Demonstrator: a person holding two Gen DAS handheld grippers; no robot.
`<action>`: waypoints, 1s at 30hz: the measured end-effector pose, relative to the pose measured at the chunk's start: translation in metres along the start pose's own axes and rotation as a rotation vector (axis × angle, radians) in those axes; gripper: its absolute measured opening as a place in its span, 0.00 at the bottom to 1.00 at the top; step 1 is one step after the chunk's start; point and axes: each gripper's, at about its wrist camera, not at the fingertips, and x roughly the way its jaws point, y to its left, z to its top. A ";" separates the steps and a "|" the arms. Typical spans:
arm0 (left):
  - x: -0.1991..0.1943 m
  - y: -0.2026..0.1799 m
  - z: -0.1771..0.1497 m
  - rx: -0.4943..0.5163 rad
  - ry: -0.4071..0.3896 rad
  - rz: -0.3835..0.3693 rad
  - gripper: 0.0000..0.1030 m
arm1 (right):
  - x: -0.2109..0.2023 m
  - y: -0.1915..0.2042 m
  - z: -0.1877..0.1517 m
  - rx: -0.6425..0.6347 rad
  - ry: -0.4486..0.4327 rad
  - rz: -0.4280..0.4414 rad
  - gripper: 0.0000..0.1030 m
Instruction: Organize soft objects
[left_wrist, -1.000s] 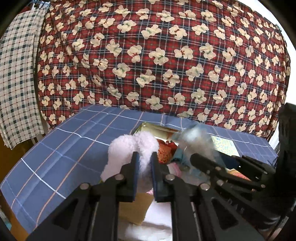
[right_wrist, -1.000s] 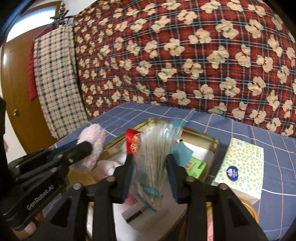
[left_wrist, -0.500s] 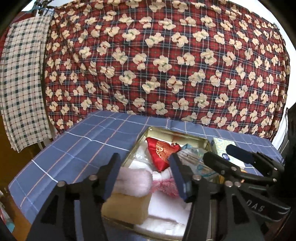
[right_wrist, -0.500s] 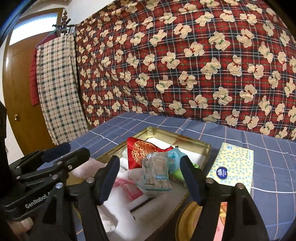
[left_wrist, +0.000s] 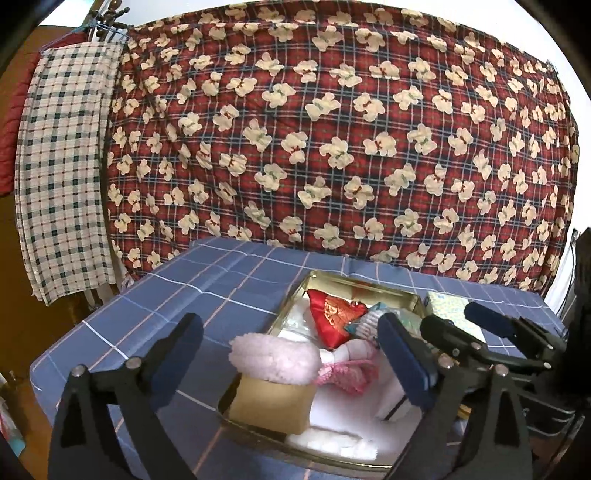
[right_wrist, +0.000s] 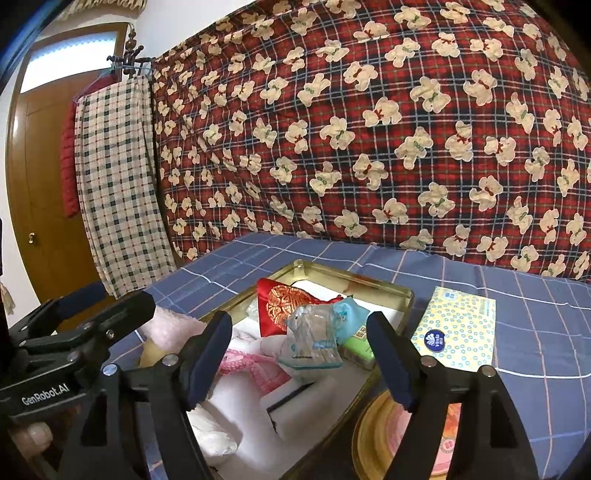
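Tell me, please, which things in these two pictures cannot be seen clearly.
- Gold tin: near rim cut off by the bottom edge, left wrist view.
- Round yellow plate: partly hidden behind the right gripper, right wrist view.
- Tissue pack: logo text too small to read.
- Clear bag: contents unclear through the crinkled plastic.

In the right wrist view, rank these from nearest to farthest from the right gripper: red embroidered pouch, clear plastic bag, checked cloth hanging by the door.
Measured from the right gripper:
1. Clear plastic bag: in the gold tin, directly between the open fingers.
2. Red embroidered pouch: just beyond the bag, slightly left, toward the tin's back.
3. Checked cloth: far left, hanging beside the door, well past the table.
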 end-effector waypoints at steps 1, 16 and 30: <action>-0.001 0.001 0.000 0.000 -0.001 0.002 0.95 | -0.002 0.000 0.000 0.000 -0.006 -0.004 0.77; -0.003 0.005 0.000 -0.005 -0.003 0.008 0.96 | -0.013 0.000 0.000 0.014 -0.040 0.001 0.79; -0.005 0.009 -0.002 -0.008 -0.006 0.010 0.99 | -0.018 -0.002 0.003 0.022 -0.055 -0.005 0.82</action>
